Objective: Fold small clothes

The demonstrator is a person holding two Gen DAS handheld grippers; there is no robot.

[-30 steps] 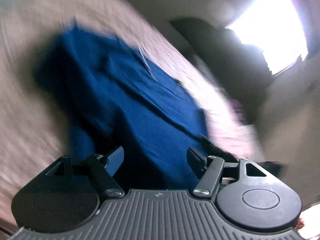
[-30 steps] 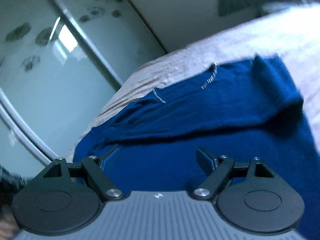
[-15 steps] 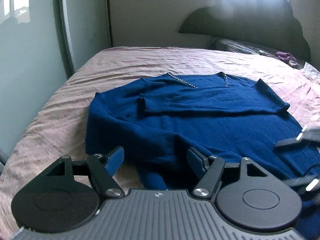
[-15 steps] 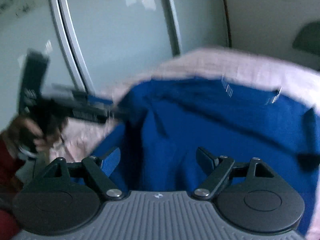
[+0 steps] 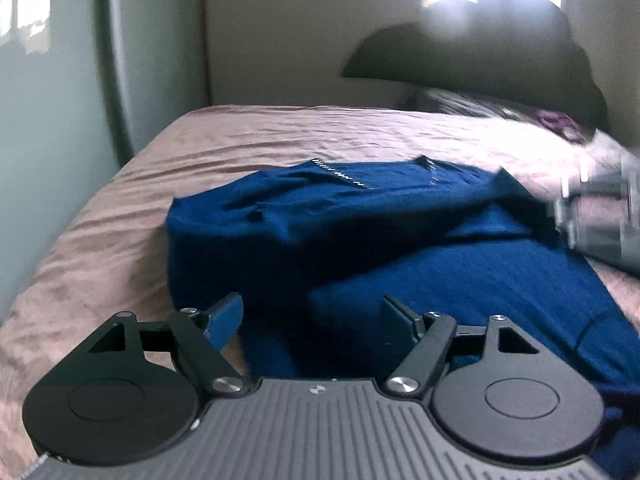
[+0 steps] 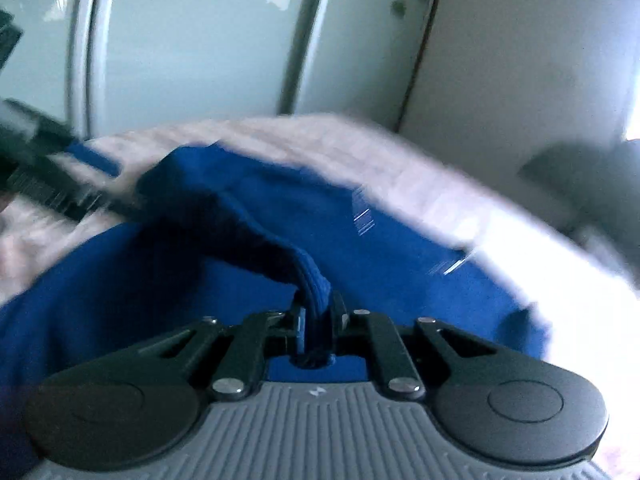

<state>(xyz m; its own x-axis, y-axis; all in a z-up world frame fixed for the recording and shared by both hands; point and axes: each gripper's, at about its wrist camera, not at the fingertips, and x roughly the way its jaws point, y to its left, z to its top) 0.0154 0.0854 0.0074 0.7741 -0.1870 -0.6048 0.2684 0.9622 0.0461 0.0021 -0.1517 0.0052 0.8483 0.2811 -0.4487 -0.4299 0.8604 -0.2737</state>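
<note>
A dark blue sweater lies spread on the pink bed, one sleeve folded across its chest. My left gripper hovers over the sweater's near hem; its jaws are opening and the pads press on nothing. In the right wrist view, my right gripper is closing, and its pads pinch a ridge of the blue sweater that rises from the fabric below. The right gripper shows as a grey blur at the sweater's right edge. The left gripper is a dark blur at far left.
Glass wardrobe doors run along the bed's left side, also seen as the wardrobe doors. A dark headboard with pillows and a purple item stands at the far end. Bare bedsheet surrounds the sweater.
Both views have rolled to level. The right gripper's jaws have gone from wide open to pinched on a fold of the sweater and lifted it. The left jaws have widened a little.
</note>
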